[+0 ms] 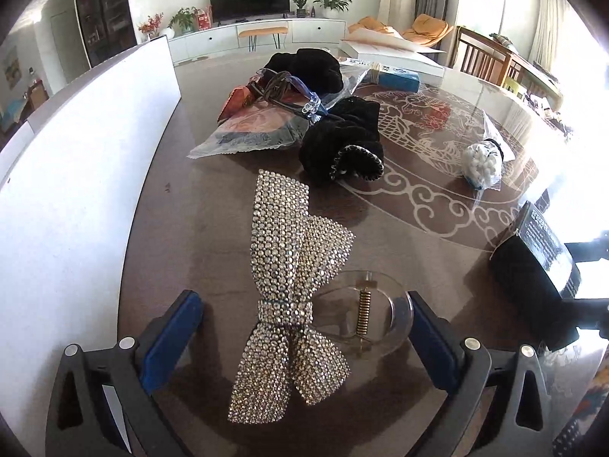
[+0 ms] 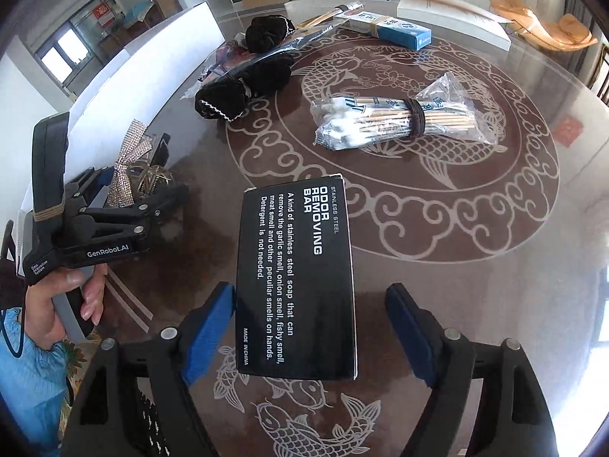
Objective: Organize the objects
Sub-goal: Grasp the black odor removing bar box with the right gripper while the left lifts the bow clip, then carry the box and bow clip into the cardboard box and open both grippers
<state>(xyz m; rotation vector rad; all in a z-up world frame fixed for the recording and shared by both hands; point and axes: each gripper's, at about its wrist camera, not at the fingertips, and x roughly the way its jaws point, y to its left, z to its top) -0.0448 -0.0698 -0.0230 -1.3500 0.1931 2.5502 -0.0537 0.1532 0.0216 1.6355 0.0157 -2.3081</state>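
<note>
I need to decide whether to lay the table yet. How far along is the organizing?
Early: nothing looks sorted yet. In hand: the rhinestone bow clip sits between the left gripper fingers, untouched; the black soap box sits between the right gripper fingers, with a gap on one side. Left: black scrunchies, cotton swabs, the blue box and plastic packets still scattered on the table.

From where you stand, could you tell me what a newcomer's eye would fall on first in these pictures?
Probably the rhinestone bow hair clip, glittering on the dark table between the open fingers of the left gripper. Next comes the black box printed "Odor Removing Bar", lying between the right gripper's open fingers. Beyond it, a bag of cotton swabs rests on the table's fish pattern.
</note>
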